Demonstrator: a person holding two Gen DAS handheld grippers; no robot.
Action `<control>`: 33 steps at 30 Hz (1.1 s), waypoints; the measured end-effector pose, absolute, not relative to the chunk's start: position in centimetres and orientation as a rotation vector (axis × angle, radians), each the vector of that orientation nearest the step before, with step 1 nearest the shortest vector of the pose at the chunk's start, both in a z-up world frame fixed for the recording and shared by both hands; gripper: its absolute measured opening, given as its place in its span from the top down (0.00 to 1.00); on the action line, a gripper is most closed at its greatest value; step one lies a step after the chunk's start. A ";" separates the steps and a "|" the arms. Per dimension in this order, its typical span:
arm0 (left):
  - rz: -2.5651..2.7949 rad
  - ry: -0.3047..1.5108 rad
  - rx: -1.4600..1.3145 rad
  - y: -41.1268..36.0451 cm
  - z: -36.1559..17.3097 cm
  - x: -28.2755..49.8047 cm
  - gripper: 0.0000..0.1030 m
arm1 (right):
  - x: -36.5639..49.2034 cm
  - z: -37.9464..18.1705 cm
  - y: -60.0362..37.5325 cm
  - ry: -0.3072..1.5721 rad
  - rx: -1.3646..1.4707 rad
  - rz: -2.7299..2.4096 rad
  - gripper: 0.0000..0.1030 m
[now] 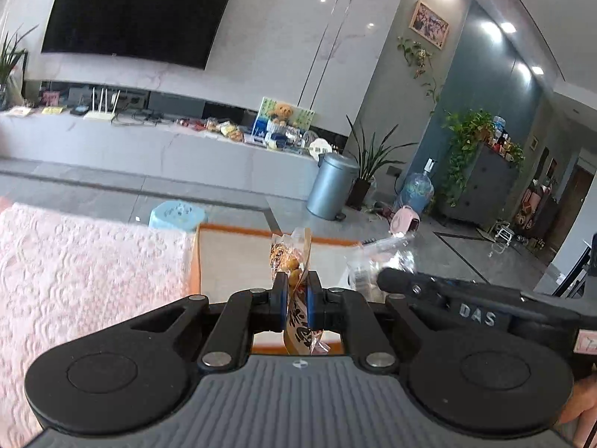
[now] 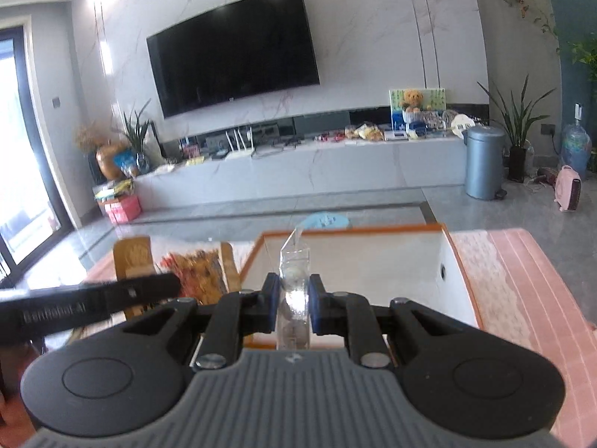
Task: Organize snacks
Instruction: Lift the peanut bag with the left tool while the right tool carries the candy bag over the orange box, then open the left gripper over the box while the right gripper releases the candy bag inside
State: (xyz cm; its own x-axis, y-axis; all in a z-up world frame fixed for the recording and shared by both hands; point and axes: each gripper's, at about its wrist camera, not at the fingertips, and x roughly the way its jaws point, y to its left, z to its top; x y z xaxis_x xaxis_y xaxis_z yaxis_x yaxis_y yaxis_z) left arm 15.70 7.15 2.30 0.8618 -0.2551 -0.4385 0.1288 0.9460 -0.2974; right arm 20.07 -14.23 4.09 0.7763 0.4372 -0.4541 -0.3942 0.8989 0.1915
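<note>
My left gripper (image 1: 297, 291) is shut on a yellow-brown snack packet (image 1: 289, 257) with round brown snacks showing through it, held upright above a white box with an orange rim (image 1: 238, 228). My right gripper (image 2: 293, 293) is shut on a clear plastic snack packet (image 2: 294, 261), held over the same box (image 2: 354, 228). In the left wrist view the right gripper (image 1: 388, 280) and its clear packet (image 1: 377, 257) sit just to the right. In the right wrist view the left gripper's arm (image 2: 93, 300) and its orange-brown packet (image 2: 194, 272) show at the left.
A pink textured cloth (image 1: 82, 261) covers the surface around the box, also in the right wrist view (image 2: 522, 283). A light blue stool (image 1: 178, 216) stands beyond the box. Farther off are a TV bench (image 2: 335, 164) and a grey bin (image 2: 484, 162).
</note>
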 end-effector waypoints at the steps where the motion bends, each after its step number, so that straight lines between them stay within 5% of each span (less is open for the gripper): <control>1: -0.197 0.486 -0.249 6.9 2.4 16.3 0.91 | 20.8 4.3 -13.9 0.503 0.091 0.449 0.87; 33: -0.099 0.789 -0.011 6.3 -5.6 24.6 0.95 | 35.5 -8.6 -6.4 0.924 0.051 0.376 0.87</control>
